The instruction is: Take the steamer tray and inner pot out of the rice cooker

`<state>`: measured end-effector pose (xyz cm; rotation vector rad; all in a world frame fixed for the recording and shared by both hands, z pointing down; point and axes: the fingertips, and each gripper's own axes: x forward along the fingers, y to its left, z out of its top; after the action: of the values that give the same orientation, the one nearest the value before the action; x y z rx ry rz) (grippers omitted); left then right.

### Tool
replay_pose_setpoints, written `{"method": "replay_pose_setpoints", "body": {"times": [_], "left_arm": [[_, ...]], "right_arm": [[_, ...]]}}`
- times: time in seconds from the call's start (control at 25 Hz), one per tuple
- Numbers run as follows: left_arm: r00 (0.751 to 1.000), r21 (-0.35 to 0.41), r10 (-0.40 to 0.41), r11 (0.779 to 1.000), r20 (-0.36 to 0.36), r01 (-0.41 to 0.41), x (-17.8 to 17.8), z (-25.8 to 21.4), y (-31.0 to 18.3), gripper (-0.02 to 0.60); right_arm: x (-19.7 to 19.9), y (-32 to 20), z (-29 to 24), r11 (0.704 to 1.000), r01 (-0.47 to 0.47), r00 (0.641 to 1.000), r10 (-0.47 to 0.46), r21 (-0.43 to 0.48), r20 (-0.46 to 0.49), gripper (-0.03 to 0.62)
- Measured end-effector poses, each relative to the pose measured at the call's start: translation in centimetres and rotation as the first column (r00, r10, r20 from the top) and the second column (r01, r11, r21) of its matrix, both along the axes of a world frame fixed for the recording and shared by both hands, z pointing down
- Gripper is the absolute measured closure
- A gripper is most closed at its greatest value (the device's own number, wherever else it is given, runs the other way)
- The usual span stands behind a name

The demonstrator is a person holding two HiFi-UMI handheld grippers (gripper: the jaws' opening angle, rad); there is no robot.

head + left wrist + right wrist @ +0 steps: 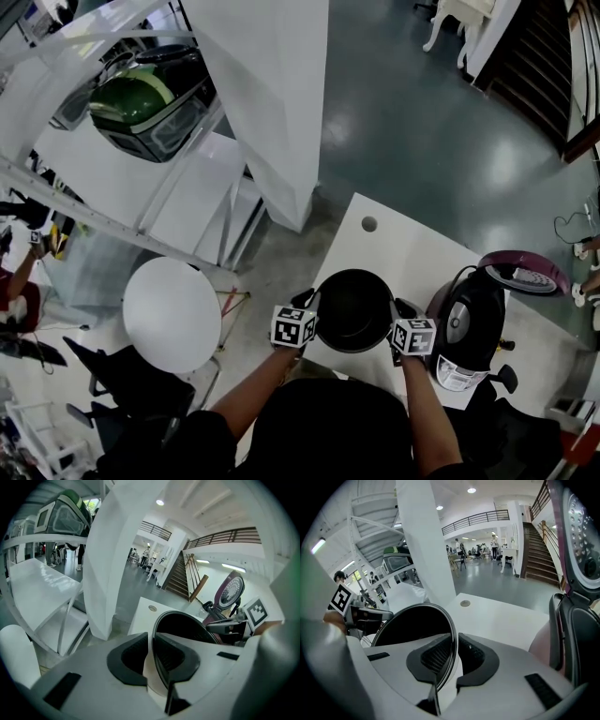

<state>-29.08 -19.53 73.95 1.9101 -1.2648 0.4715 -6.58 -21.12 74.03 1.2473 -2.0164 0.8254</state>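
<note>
Left tongs (151,656) and right tongs (453,656) clamp inner pot (354,309) rim over white table (394,248), grey floor (422,112) beyond.

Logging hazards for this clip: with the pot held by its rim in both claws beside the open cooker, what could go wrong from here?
1. The left claw and right claw each pinch only the thin rim of the inner pot; it could slip or swing if one grip loosens.
2. The pot is near the front edge of the table; set down there, it might tip off.
3. The right claw is close to the rice cooker; a bump may jolt the pot.
</note>
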Motion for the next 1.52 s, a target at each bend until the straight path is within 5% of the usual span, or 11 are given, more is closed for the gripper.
{"method": "replay_pose_setpoints", "body": {"times": [0.12, 0.32, 0.56, 0.76, 0.96, 1.32, 1.52], "left_arm": [[1.0, 0.033, -0.022, 0.999, 0.004, 0.022, -0.6, -1.2, 0.2, 0.557], [0.997, 0.191, -0.041, 0.981, 0.066, 0.027, -1.5, -6.3, 0.2, 0.558], [0.992, 0.316, 0.102, 0.946, -0.077, -0.073, 5.2, -13.1, 2.4, 0.577], [0.984, 0.327, 0.113, 0.943, -0.14, -0.062, 9.3, -16.0, 7.5, 0.577], [0.986, 0.386, 0.123, 0.92, -0.113, -0.071, 15.3, -18.4, 13.2, 0.578], [0.993, 0.505, 0.096, 0.862, -0.067, -0.049, 26.3, -22.9, 24.3, 0.578], [0.993, 0.534, 0.105, 0.843, -0.061, -0.057, 30.4, -23.2, 30.7, 0.577]], "right_arm": [[0.7, 0.8, -3.1, 0.998, -0.04, 0.998, 0.039, 0.042, 0.04, 0.571], [1.0, 3.7, -9.7, 0.987, -0.088, 0.987, 0.069, 0.131, 0.146, 0.577], [4.2, 8.9, -15.0, 0.971, -0.129, 0.978, 0.091, 0.201, 0.186, 0.591], [9.7, 15.9, -17.7, 0.954, -0.176, 0.972, 0.128, 0.245, 0.198, 0.592], [17.0, 21.0, -20.1, 0.919, -0.236, 0.963, 0.178, 0.316, 0.203, 0.594], [29.4, 30.4, -24.9, 0.814, -0.251, 0.967, 0.183, 0.523, 0.179, 0.594], [33.4, 35.7, -24.4, 0.811, -0.241, 0.97, 0.185, 0.534, 0.157, 0.594]]}}
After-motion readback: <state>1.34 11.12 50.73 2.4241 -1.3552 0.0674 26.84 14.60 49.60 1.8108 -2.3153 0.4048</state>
